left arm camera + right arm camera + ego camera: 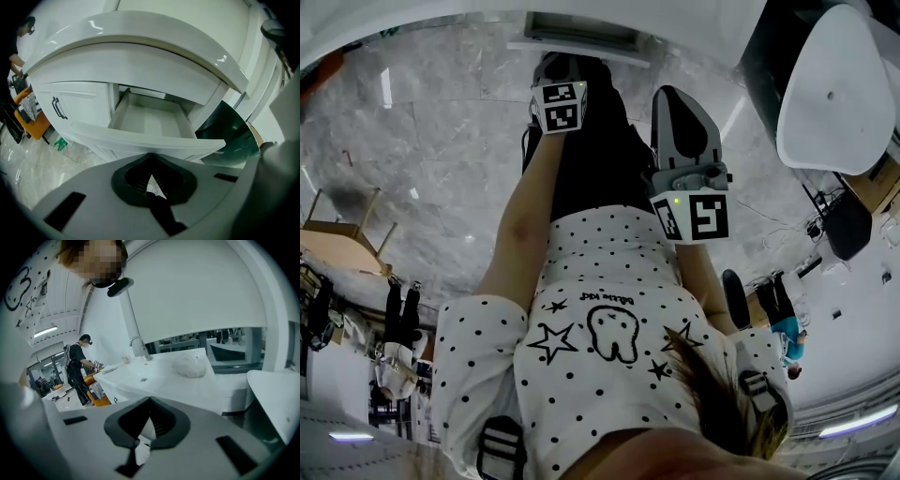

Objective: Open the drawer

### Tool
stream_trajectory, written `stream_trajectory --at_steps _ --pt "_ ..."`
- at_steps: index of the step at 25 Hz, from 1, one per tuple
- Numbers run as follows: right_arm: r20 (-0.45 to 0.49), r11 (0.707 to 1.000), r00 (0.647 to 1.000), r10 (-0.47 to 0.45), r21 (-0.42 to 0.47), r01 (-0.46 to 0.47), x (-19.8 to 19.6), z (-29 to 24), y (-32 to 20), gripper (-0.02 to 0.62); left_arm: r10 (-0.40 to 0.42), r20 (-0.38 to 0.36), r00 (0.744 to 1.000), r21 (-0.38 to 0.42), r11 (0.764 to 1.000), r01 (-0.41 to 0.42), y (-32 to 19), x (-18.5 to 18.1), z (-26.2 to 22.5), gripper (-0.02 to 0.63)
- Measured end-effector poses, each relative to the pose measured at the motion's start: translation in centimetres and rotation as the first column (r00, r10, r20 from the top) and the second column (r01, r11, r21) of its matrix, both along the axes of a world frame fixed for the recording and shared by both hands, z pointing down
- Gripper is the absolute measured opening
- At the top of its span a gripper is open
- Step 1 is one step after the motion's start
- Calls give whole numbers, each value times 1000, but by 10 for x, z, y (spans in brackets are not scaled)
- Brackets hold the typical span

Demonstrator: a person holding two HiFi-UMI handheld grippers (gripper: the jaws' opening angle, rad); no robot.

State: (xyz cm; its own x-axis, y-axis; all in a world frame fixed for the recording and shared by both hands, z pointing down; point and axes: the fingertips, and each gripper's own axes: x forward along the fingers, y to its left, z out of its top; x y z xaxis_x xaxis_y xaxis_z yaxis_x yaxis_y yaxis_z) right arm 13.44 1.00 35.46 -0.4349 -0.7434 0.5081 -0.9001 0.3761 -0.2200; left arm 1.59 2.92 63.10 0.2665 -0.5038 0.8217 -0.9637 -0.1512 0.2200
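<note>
In the left gripper view a white drawer (pixel 149 118) stands pulled out of the white vanity cabinet (pixel 89 101). It looks empty inside, and its front panel (pixel 140 137) lies just beyond my jaws. My left gripper (pixel 152 186) is shut with nothing between its jaws, a little short of that panel. My right gripper (pixel 142 440) is also shut on nothing and faces a white counter with a sink (pixel 145 377). The head view shows both marker cubes, left (pixel 559 105) and right (pixel 695 216), in front of a spotted shirt.
A curved white countertop (pixel 154 33) overhangs the drawer. The cabinet door at left has a black handle (pixel 58 108). A faucet (pixel 137 344) and a white bundle (pixel 190 366) sit on the counter. A person (pixel 79 366) stands far left. The floor is grey marble (pixel 441 141).
</note>
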Motion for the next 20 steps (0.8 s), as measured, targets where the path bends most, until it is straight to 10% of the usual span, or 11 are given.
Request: stream_trajectory --at_steps 20 --pt "29 999 1000 8 42 -9 10 -31 -8 14 23 -23 999 156 987 -20 -30 -3 -90 5"
